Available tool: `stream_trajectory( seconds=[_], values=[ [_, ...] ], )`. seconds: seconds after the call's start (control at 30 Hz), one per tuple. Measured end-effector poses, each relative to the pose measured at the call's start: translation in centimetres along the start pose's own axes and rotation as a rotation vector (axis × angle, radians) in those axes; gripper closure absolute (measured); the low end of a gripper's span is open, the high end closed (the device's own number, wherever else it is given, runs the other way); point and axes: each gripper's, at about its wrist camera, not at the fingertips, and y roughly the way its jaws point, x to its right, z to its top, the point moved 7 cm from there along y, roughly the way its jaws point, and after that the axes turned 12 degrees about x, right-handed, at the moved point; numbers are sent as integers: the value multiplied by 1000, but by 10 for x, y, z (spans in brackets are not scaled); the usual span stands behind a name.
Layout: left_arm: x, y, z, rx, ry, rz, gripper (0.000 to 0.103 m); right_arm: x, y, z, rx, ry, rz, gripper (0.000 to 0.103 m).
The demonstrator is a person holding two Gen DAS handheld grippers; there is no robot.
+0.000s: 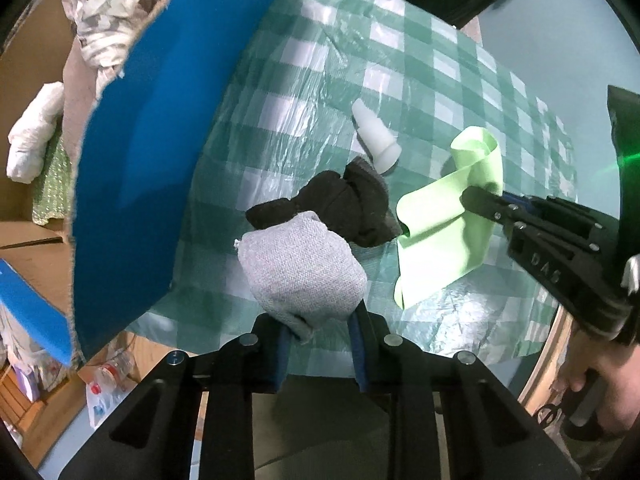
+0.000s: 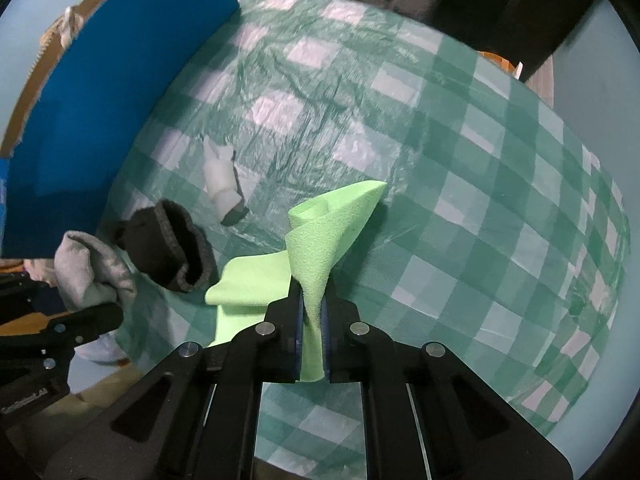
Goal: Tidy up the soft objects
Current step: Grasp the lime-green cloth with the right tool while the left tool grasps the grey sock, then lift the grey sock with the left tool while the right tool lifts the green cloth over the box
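Note:
A balled grey sock is pinched between the blue pads of my left gripper, which is shut on it just above the checked tablecloth. Behind it lies a dark rolled sock, and farther back a white plastic piece. My right gripper is shut on a light green cloth, whose fold rises between its pads. The left wrist view shows that gripper at the right, clamped on the green cloth. From the right wrist, the grey sock and dark sock sit at the left.
A cardboard box with a blue flap stands at the table's left edge and holds white bundled cloths and a green patterned piece. A plastic bottle lies on the floor below. A hand holds the right gripper's handle.

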Motion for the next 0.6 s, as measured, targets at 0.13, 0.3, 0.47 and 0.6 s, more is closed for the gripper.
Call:
stream_trajectory(
  seconds=[0.13,0.3,0.47,0.6],
  values=[
    [1,-9,4,18,27,7,78,3,-11,9,29,9,11,96],
    [13,-17,8,45,61,10,78,3,-23,21,61,16,14,96],
    [17,-29,15,66,93,7,78,-4,-46,24,91,38,17,96],
    [22,-37,20,81,119,10,78,-5,-57,29,111,44,14,96]
  ],
)
